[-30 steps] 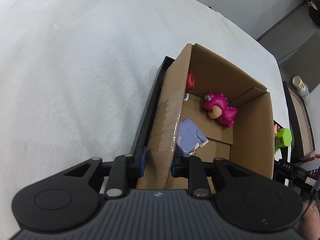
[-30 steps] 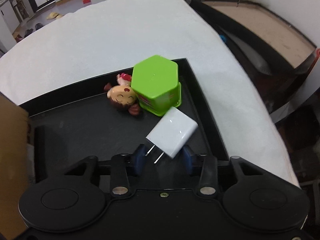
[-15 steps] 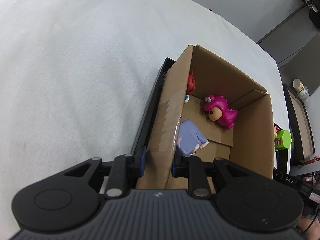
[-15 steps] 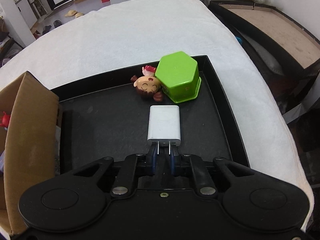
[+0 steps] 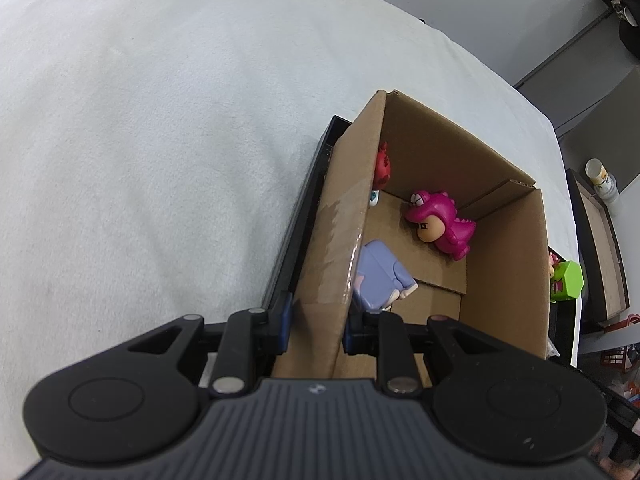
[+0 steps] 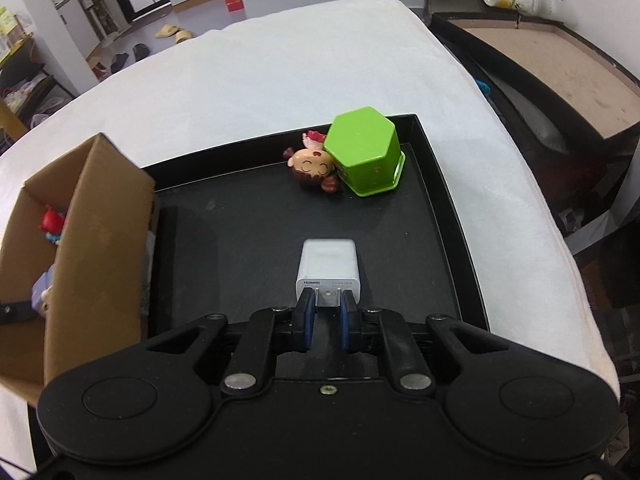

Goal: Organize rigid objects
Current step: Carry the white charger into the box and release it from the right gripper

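Since a second ago your right gripper [image 6: 327,304] closed on the charger [image 6: 329,267] by its prongs, over the tray [image 6: 448,216]. Only your left gripper's [image 5: 316,316] view showed it clamping the box [image 5: 336,240] wall, pink dinosaur [image 5: 440,224] inside; a red toy [image 5: 382,166] was half hidden

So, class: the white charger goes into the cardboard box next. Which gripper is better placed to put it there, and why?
The right gripper: it is already shut on the white charger by its prongs, above the black tray. The left gripper is shut on the cardboard box wall, steadying it.
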A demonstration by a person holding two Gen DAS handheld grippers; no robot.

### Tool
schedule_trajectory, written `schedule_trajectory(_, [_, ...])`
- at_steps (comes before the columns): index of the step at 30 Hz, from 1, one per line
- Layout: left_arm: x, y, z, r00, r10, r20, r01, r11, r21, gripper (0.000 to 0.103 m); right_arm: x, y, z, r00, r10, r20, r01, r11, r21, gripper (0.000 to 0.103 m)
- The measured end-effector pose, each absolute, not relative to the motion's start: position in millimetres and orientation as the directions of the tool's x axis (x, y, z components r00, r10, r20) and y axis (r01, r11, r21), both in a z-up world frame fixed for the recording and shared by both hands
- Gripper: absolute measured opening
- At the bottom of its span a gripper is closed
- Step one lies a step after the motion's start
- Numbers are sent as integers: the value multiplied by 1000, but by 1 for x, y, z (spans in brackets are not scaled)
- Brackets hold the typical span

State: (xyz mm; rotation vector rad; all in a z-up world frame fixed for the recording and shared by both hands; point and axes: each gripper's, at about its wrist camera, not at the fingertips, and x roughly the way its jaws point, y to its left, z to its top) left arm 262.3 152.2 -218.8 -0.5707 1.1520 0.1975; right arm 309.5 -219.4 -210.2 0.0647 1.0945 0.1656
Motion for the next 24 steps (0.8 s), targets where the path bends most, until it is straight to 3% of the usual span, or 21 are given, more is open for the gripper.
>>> schedule_trajectory(24, [261,155,-219,413,-148,-899,-437,834,-338,23,306,-168,-137,498,267,-825,-255,954,155,13])
